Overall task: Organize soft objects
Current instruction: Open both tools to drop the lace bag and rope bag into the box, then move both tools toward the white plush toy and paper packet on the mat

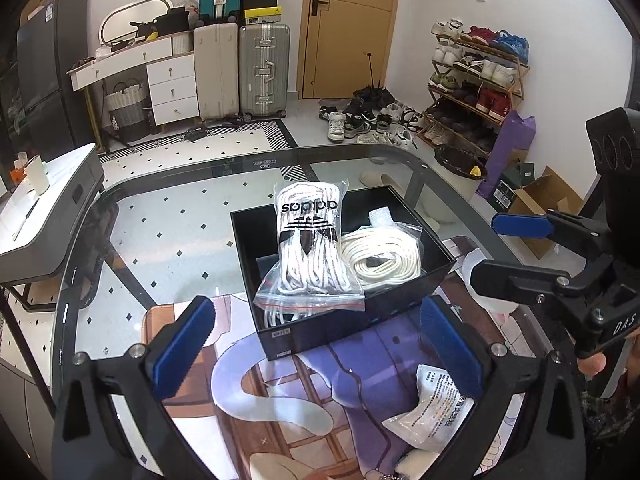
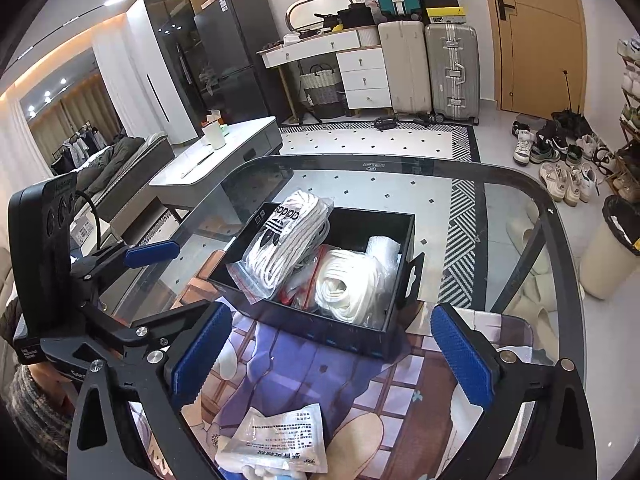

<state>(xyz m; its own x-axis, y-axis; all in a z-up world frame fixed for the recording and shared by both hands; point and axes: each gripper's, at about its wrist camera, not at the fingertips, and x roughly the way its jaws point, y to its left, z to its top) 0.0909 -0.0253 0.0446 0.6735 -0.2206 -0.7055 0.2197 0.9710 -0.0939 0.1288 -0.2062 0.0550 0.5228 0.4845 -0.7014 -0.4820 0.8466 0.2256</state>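
1. Holding both tools wide and empty, left tool (image 1: 316, 344) and right tool (image 2: 332, 352), I hover before the black box (image 1: 400, 308).
2. I target the white packet (image 2: 276, 440) lying on the desk mat (image 2: 360, 380).
3. I pinch its middle, then lower it beside the bagged laces (image 1: 310, 240).

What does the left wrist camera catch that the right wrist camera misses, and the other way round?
Only the left wrist view shows the wooden shoe rack full of trainers, the purple bag and the open cardboard box on the floor.

Only the right wrist view shows the mirrored wardrobe doors and the hanging clothes.

Both show the black box on the glass table, the Adidas-branded bag of white laces, the coiled white rope, the white printed packet and the silver suitcase.
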